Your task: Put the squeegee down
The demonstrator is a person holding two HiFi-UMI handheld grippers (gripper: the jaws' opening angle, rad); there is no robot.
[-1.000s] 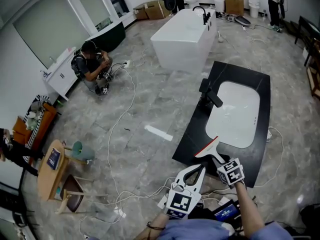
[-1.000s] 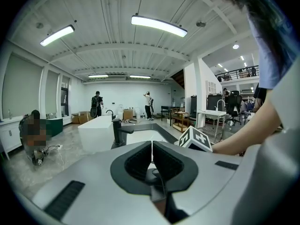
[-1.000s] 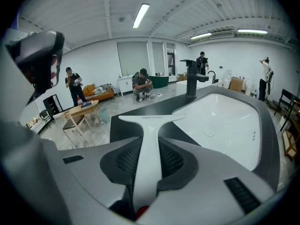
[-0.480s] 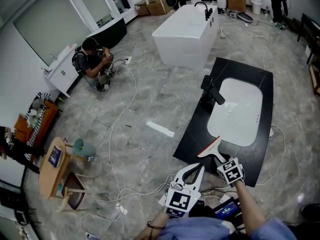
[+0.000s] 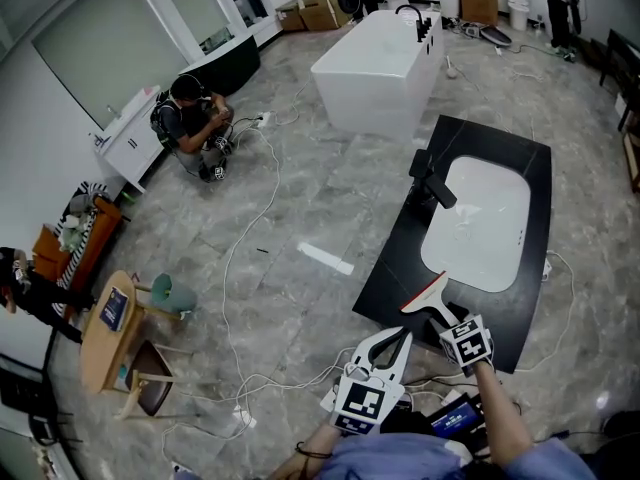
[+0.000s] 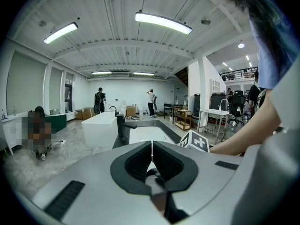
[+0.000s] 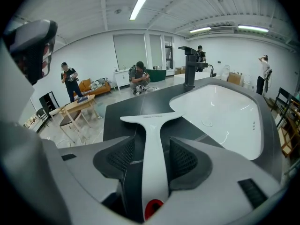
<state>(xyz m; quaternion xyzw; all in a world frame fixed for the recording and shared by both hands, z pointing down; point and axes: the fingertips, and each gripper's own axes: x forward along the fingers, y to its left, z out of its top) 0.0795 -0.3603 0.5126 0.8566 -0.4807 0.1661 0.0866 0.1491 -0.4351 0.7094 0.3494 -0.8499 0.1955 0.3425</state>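
The white squeegee (image 7: 150, 139) with a red spot at its handle end lies on the black counter (image 7: 126, 107), its blade pointing away from me. Its handle runs between the jaws of my right gripper (image 7: 151, 159). These jaws have just been opening, and a gap shows on each side of the handle, so the gripper is open. In the head view the squeegee (image 5: 425, 293) sits at the counter's near corner, just ahead of the right gripper (image 5: 447, 318). My left gripper (image 5: 403, 335) hovers beside it, off the counter's edge, shut and empty (image 6: 151, 146).
A white basin (image 5: 480, 223) is sunk in the counter (image 5: 400, 268), with a black faucet (image 5: 430, 183) on its left side. Beyond stands a white bathtub (image 5: 375, 53). Cables trail over the marble floor, and a person crouches at far left (image 5: 190, 118). A small wooden table (image 5: 110, 328) stands at lower left.
In the head view the squeegee and the right gripper stay at the counter's near corner. The left gripper has kept its place. Only the camera's framing has shifted slightly.
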